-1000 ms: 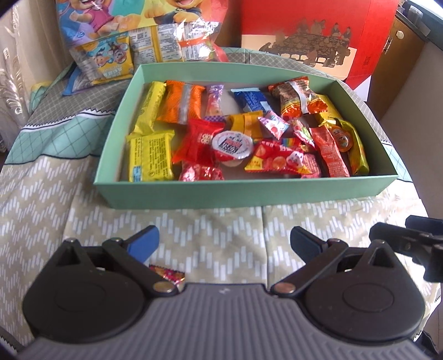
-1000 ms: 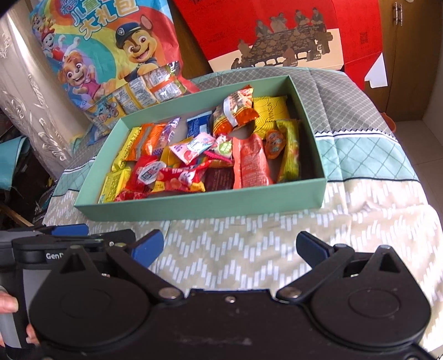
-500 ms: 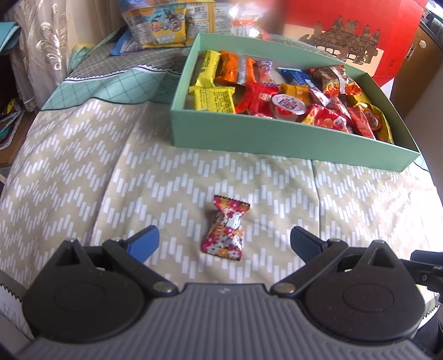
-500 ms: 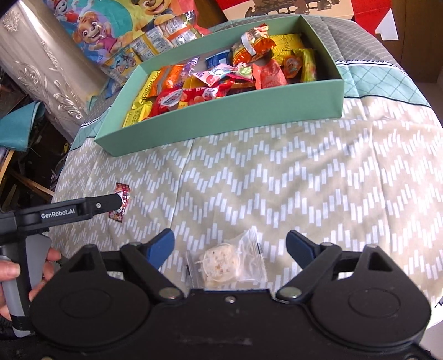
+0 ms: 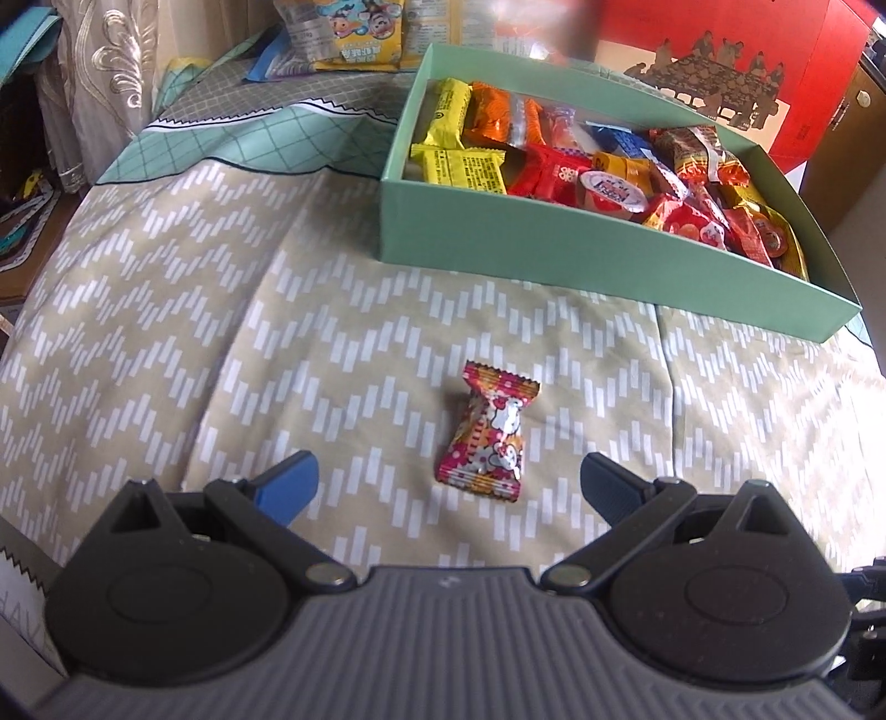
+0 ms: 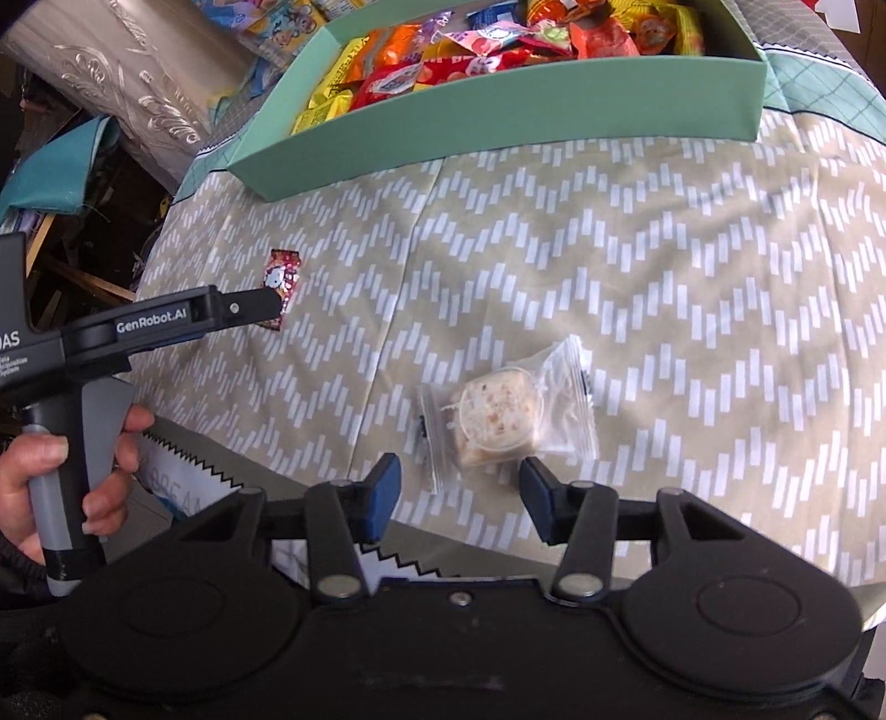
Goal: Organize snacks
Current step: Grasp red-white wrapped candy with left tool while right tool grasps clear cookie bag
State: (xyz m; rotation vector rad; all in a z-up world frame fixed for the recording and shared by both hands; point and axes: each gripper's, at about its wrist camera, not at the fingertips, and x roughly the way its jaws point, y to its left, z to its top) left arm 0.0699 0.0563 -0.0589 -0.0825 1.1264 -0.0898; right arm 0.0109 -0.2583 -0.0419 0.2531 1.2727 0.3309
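Note:
A red patterned candy [image 5: 490, 437] lies on the chevron cloth, just ahead of and between the fingers of my open left gripper [image 5: 448, 484]. It also shows in the right wrist view [image 6: 283, 277], partly behind the left gripper's finger [image 6: 243, 307]. A round pastry in a clear wrapper [image 6: 501, 415] lies just ahead of my right gripper [image 6: 459, 495], whose jaws stand partly closed and apart from it. The green box [image 5: 554, 243] holds several wrapped snacks and also shows in the right wrist view [image 6: 498, 111].
Cartoon snack bags [image 5: 354, 33] and a red carton [image 5: 720, 50] stand behind the box. The cloth's near edge drops off at the left [image 6: 183, 443]. A curtain [image 6: 127, 99] and clutter lie beyond it.
Both grippers have drawn back and down from the box. The candy now sits closer between my left fingers. My right jaws have narrowed toward the pastry.

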